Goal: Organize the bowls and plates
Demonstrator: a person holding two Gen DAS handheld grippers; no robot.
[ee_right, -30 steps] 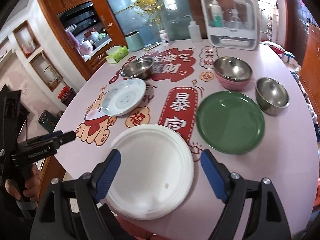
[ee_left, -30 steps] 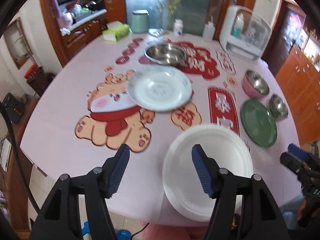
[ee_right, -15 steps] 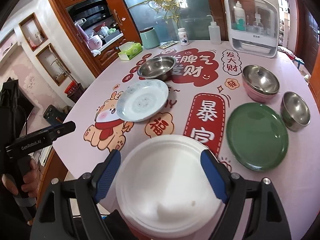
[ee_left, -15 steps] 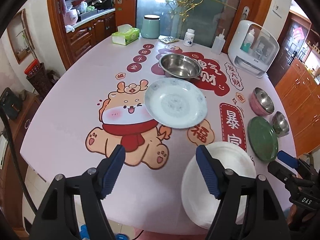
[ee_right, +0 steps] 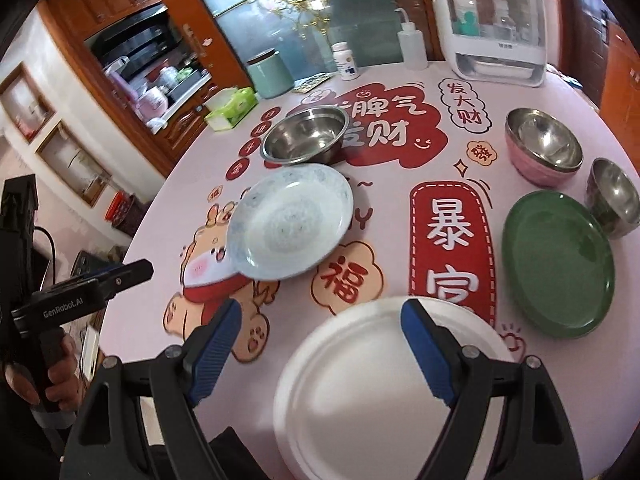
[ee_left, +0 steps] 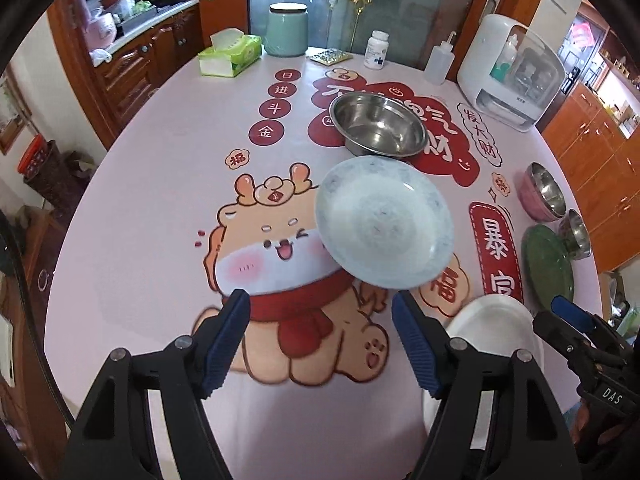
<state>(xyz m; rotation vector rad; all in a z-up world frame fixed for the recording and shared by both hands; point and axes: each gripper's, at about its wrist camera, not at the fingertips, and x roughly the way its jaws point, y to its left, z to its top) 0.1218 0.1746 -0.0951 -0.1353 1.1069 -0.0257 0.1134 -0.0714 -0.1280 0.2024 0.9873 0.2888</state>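
Observation:
Over the cartoon print on the pink table (ee_left: pixel 140 208), my left gripper (ee_left: pixel 320 308) stands open with nothing between its fingers. Just beyond it lies a blue-patterned plate (ee_left: pixel 384 220), and behind that a wide steel bowl (ee_left: pixel 378 126). My right gripper (ee_right: pixel 320 312) is open above a white plate (ee_right: pixel 380 392) near the table's front edge. Its right finger (ee_right: pixel 424 344) hangs over that plate. The patterned plate (ee_right: pixel 290 220) and the steel bowl (ee_right: pixel 306 140) lie ahead. At the right sit a green plate (ee_right: pixel 558 264), a pink bowl (ee_right: pixel 542 148) and a small steel bowl (ee_right: pixel 612 196).
Along the far edge stand a tissue box (ee_left: pixel 230 54), a teal canister (ee_left: pixel 286 30), a pill bottle (ee_left: pixel 376 50), a squeeze bottle (ee_left: pixel 438 60) and a white appliance (ee_left: pixel 516 76). A hand (ee_right: pixel 44 388) holds the left gripper's handle. Wooden cabinets surround the table.
Both grippers slid left along the table's front. The left one left the white plate and now hangs over the cartoon print, jaws a little wider. The right jaws are unchanged.

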